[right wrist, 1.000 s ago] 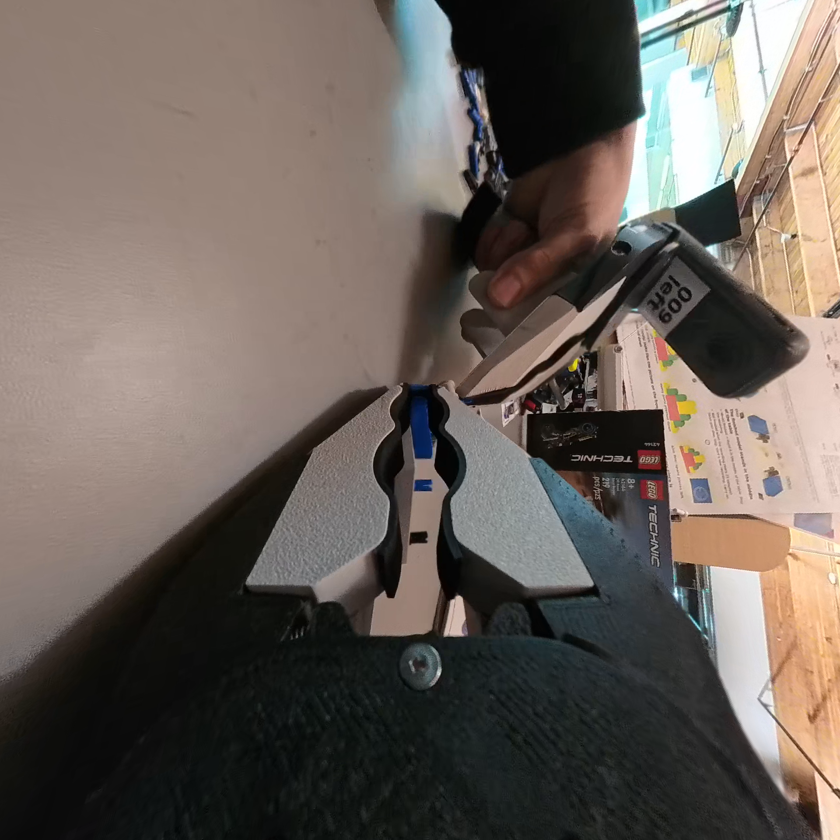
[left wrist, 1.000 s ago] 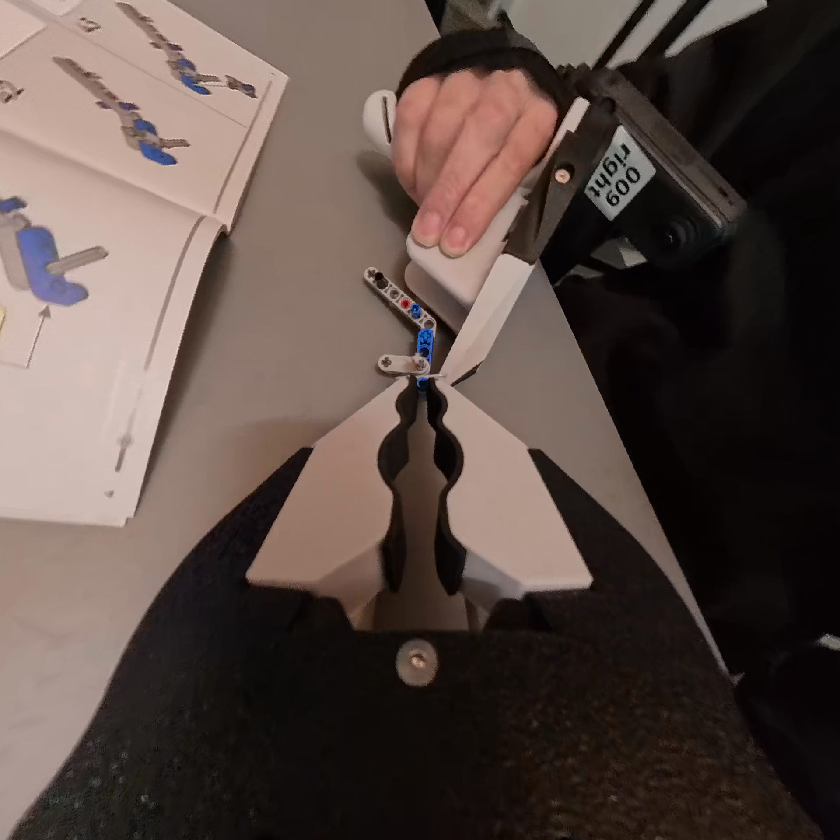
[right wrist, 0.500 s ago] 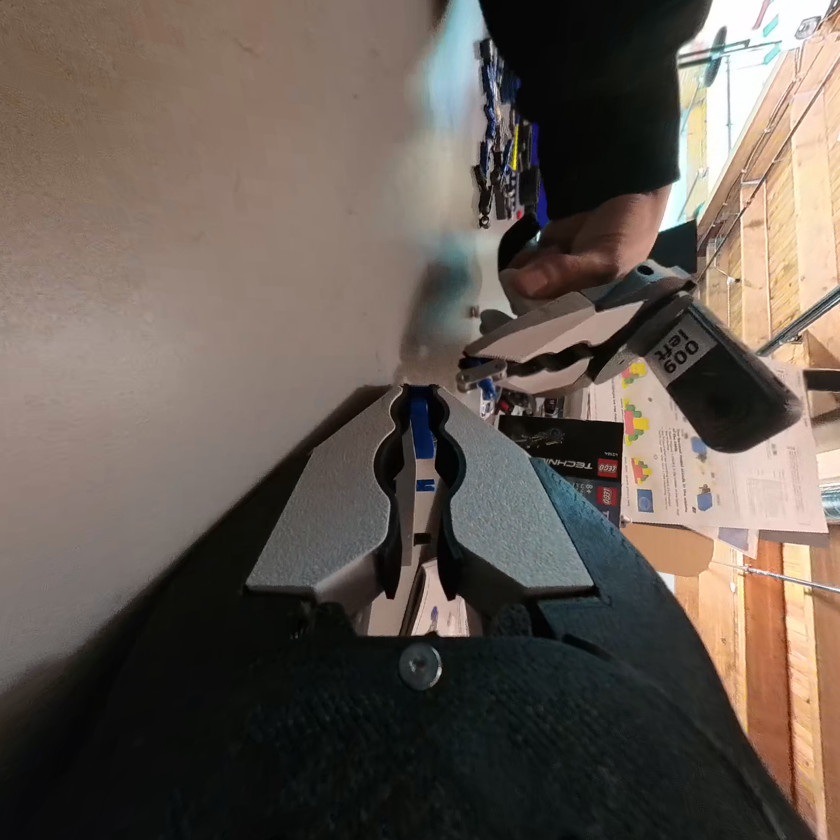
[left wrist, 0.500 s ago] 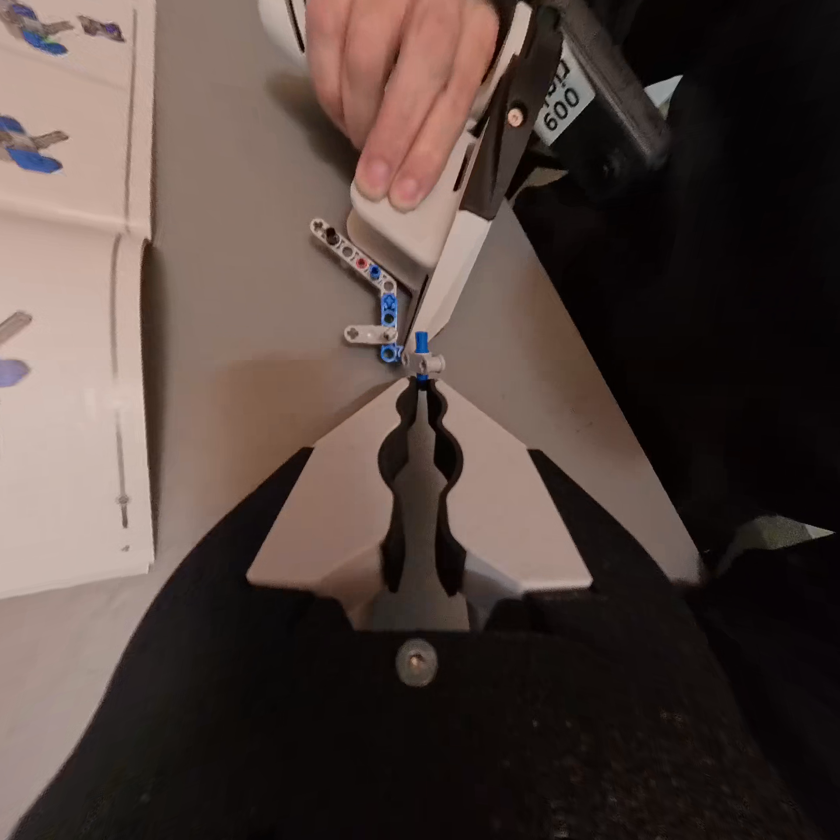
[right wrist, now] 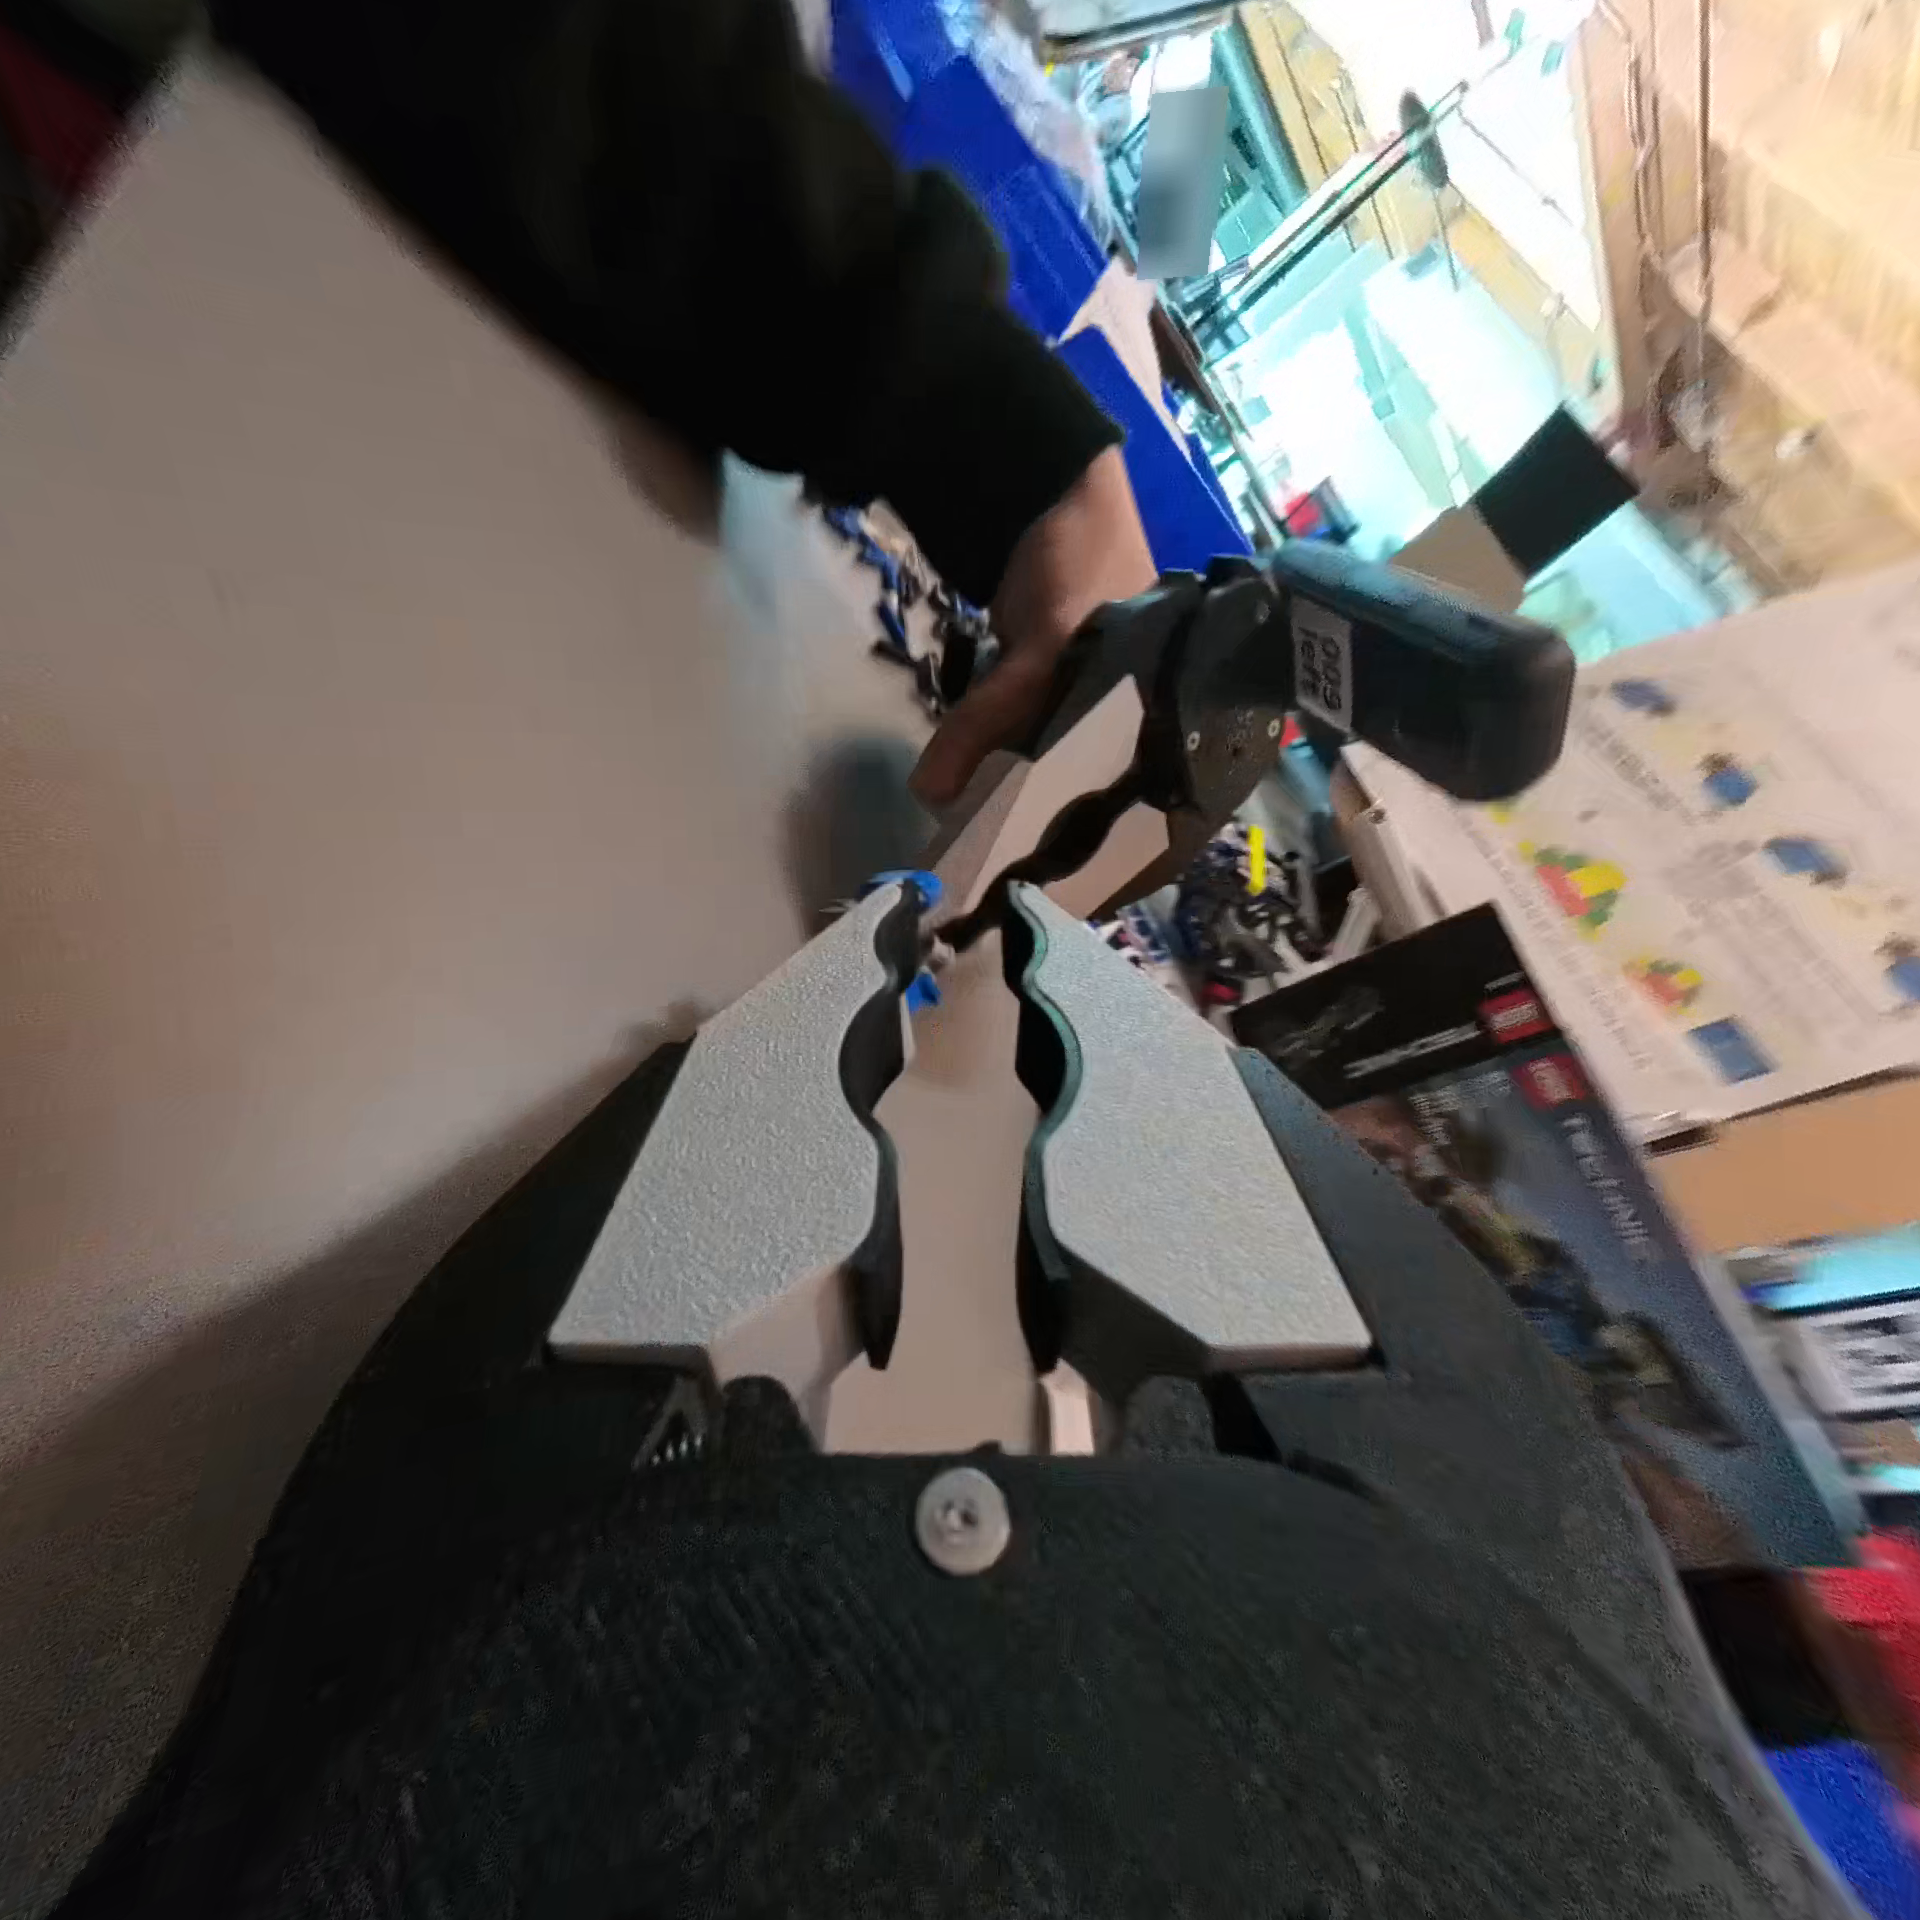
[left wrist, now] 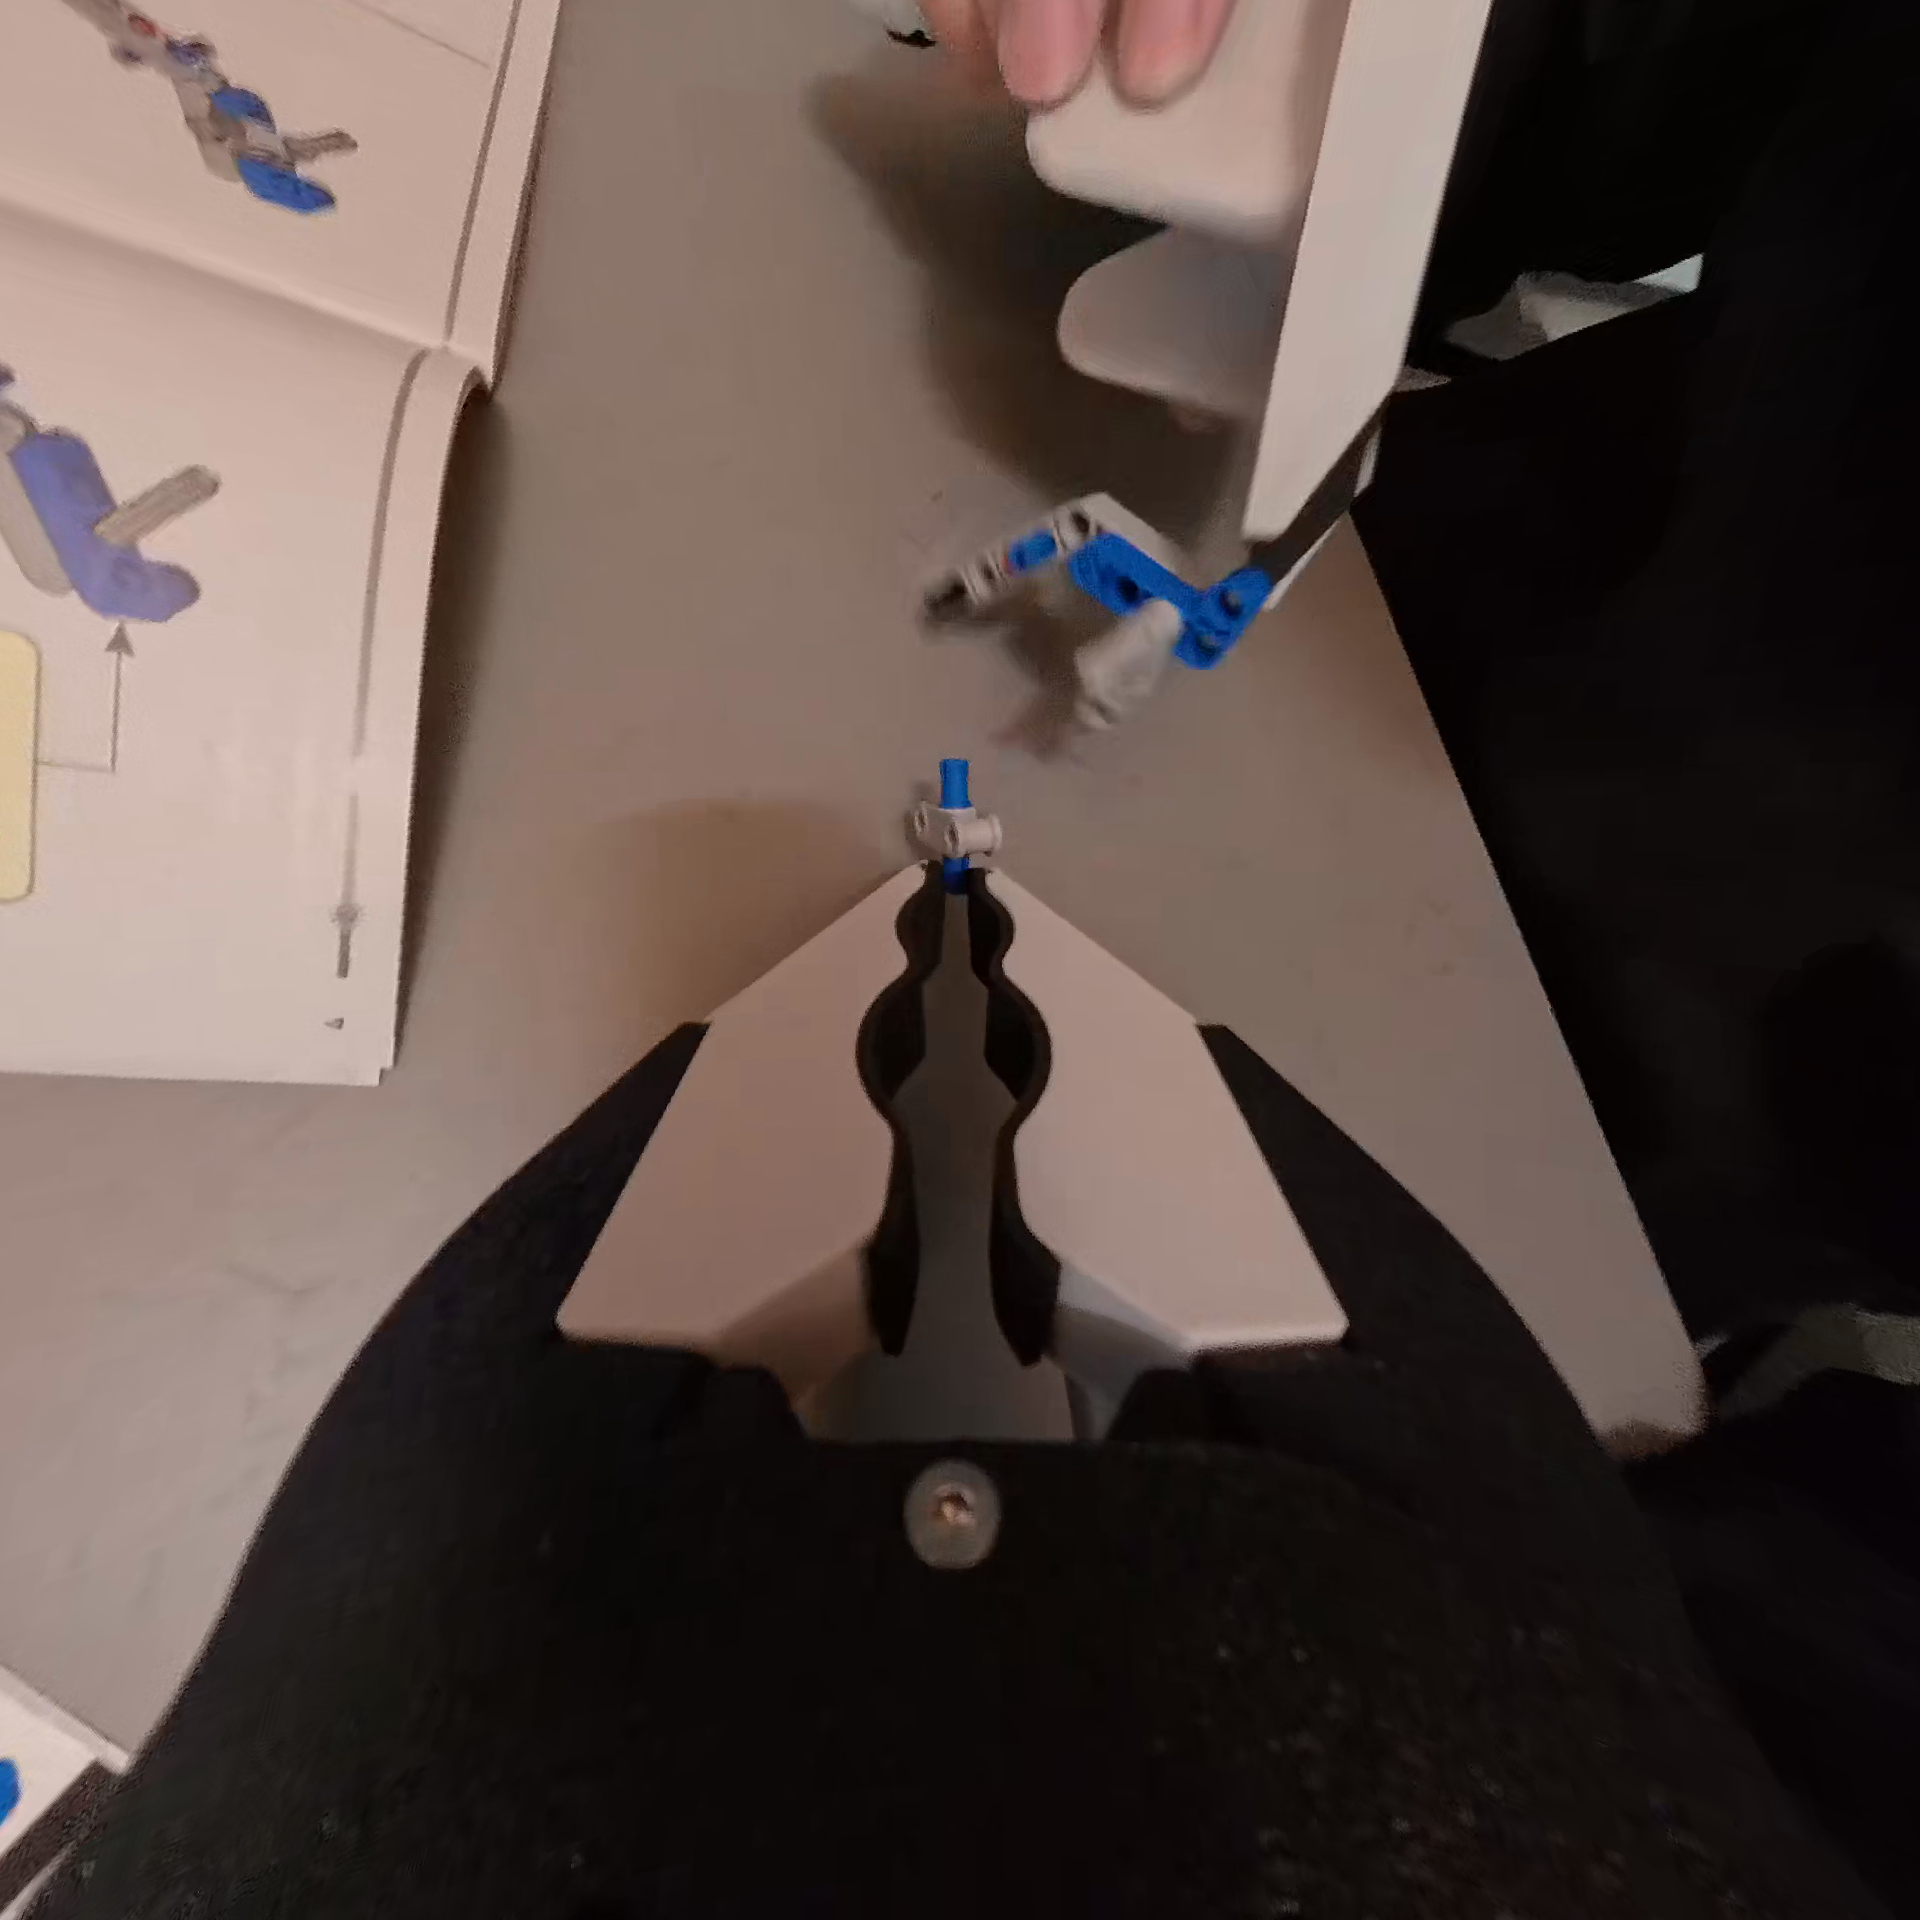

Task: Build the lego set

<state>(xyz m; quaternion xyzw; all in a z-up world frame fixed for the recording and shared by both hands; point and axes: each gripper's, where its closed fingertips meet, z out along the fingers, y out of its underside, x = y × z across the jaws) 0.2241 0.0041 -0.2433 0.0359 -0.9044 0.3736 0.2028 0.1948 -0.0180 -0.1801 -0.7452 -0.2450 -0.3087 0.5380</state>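
Note:
My left gripper [left wrist: 951, 883] is shut on a small blue pin with a grey connector [left wrist: 951, 826] that sticks out past its tips above the grey table [left wrist: 727, 520]. My right gripper [left wrist: 1273, 561] is up and to the right. A blurred blue and grey beam assembly [left wrist: 1127, 603] is at its tip. In the right wrist view the right gripper's [right wrist: 954, 896] jaws stand apart. A blue part of the assembly [right wrist: 906, 896] lies against one pad only. The left gripper [right wrist: 1195, 748] points toward it from just beyond.
An open instruction booklet [left wrist: 208, 623] lies at the left. The table's edge runs diagonally at the right, with dark clothing past it. The set's box [right wrist: 1455, 1060], a printed sheet [right wrist: 1766, 831] and a pile of loose pieces [right wrist: 914, 623] lie farther off. One gripper's finger ends stand about 8 centimetres off the other's.
The two grippers have moved apart. The right one swung up and right with the beam assembly, and its jaws have parted. The left one still holds the pin and connector.

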